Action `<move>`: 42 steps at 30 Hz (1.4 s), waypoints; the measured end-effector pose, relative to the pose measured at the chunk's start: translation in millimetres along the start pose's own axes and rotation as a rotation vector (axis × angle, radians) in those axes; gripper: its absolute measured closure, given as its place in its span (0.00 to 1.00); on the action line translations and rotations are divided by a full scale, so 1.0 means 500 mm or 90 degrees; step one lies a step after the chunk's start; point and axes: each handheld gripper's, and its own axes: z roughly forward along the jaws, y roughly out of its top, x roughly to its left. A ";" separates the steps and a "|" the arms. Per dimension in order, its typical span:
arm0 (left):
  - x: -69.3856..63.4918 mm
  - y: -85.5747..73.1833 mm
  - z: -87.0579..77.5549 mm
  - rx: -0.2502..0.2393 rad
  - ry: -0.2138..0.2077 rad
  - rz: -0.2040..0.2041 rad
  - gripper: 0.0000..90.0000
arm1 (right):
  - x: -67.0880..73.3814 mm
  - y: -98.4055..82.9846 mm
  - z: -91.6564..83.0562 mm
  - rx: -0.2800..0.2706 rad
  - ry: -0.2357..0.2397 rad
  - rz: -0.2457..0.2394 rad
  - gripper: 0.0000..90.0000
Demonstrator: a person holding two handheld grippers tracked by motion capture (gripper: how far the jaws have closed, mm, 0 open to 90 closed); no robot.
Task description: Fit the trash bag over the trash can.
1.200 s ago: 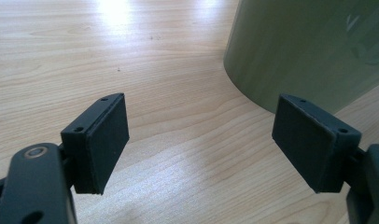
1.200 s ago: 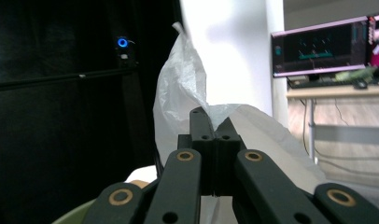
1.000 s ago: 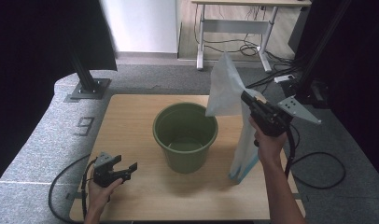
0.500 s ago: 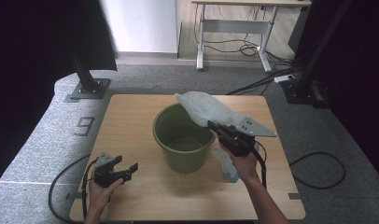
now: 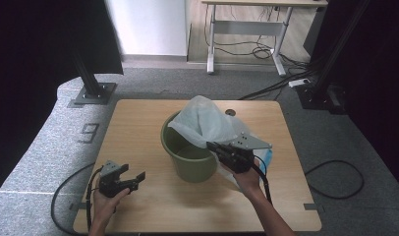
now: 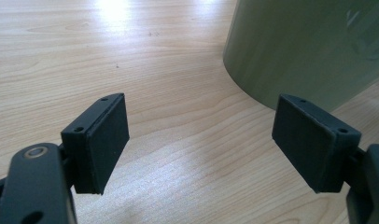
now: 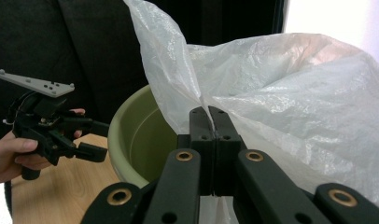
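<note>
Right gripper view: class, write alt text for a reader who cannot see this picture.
The right gripper has its fingers pinched shut on a thin white plastic bag that billows above a green bucket. Farther off to the left, a hand holds the left gripper open over the wooden table.

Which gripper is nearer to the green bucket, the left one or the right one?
Right. The right gripper is over the bucket rim, shut on the plastic bag. The left gripper rests open on the table, apart from the bucket's near-left side.
</note>
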 end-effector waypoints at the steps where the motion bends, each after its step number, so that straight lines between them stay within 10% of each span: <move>1: 0.000 0.000 0.000 0.000 0.000 0.000 0.21 | -0.001 -0.001 0.001 0.003 0.003 0.003 0.96; 15: 0.002 -0.001 -0.003 0.001 0.001 -0.001 0.21 | 0.000 -0.017 -0.004 0.025 0.024 0.002 0.65; 24: 0.004 -0.001 -0.004 0.000 0.001 -0.002 0.21 | 0.019 -0.014 -0.064 0.007 0.004 -0.028 0.46; 42: -0.002 0.000 -0.010 -0.001 0.000 0.000 0.21 | -0.024 -0.152 -0.122 0.047 -0.060 0.025 0.32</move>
